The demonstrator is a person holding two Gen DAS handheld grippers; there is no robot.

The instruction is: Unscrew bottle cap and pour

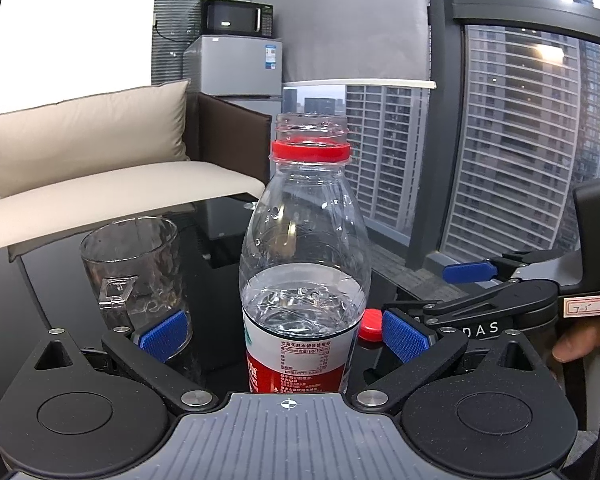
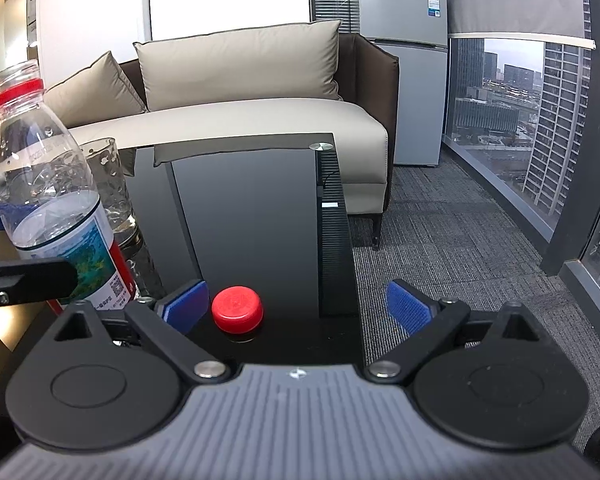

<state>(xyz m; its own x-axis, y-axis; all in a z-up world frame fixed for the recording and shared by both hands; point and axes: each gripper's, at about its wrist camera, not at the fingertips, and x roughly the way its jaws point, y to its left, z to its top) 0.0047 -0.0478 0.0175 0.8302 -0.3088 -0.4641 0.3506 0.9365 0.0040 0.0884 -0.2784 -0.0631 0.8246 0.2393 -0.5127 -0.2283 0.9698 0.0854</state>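
A clear plastic bottle point(image 1: 304, 264), uncapped with a red ring on its neck and about half full of water, stands on the black glass table point(image 2: 252, 216). My left gripper point(image 1: 284, 336) is open around the bottle's lower body, and both blue pads stand clear of it. The red cap point(image 2: 237, 309) lies on the table between the fingers of my open right gripper point(image 2: 296, 306), close to its left pad point(image 2: 184, 304) and free of it. An empty glass mug point(image 1: 136, 268) stands just behind and left of the bottle. The bottle point(image 2: 56, 200) also shows at the left of the right wrist view.
A beige sofa point(image 2: 240, 112) with cushions runs along the table's far side. A small fridge point(image 2: 404, 60) with a microwave on top stands behind it. The table's right edge point(image 2: 340, 220) drops to grey carpet beside a window wall. A hand point(image 1: 580, 344) holds the right gripper.
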